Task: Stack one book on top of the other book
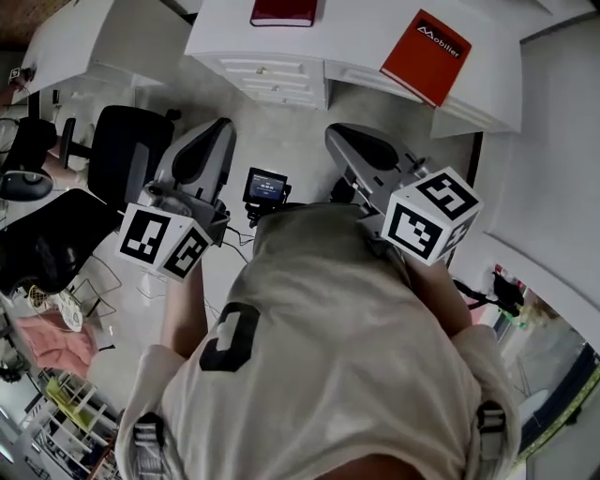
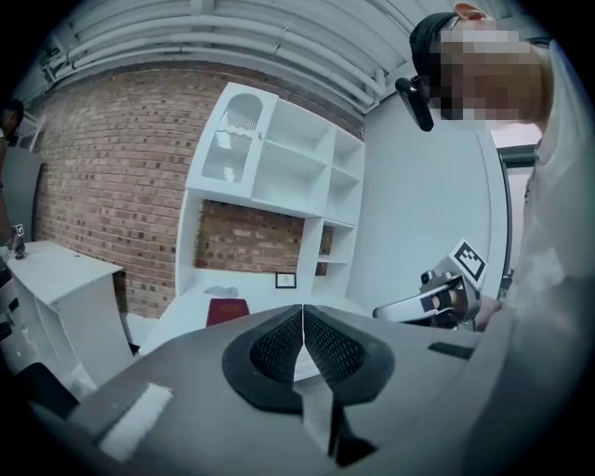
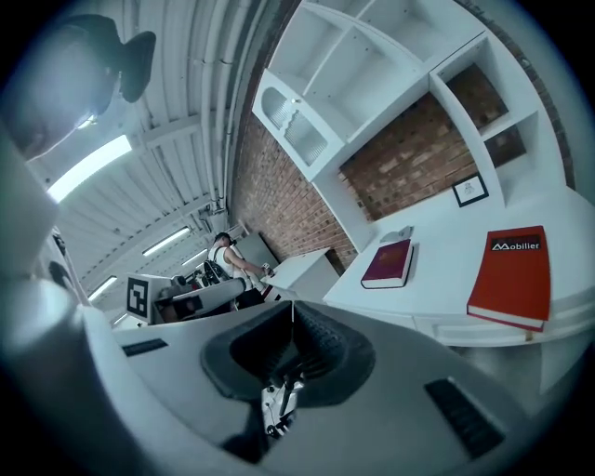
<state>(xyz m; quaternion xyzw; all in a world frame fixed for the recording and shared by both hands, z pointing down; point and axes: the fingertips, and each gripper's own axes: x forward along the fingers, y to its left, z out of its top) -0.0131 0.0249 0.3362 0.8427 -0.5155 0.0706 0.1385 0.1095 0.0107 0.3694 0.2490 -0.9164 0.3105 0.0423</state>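
Note:
Two books lie apart on the white desk (image 1: 356,37): a dark red book (image 1: 283,11) at the back and an orange-red book (image 1: 427,54) at the right near the front edge. Both show in the right gripper view, the dark red book (image 3: 388,263) left of the orange-red book (image 3: 511,276). The left gripper view shows only the dark red book (image 2: 226,310). My left gripper (image 1: 220,127) and right gripper (image 1: 336,131) hang side by side short of the desk, over the floor. Each gripper, left (image 2: 302,309) and right (image 3: 292,305), is shut with its pads together and nothing between them.
The desk has drawers (image 1: 272,80) under its front edge and a white shelf unit (image 2: 279,167) above it against a brick wall. Black office chairs (image 1: 131,150) and a white cabinet (image 1: 84,47) stand to the left. A person (image 3: 223,256) is far off in the background.

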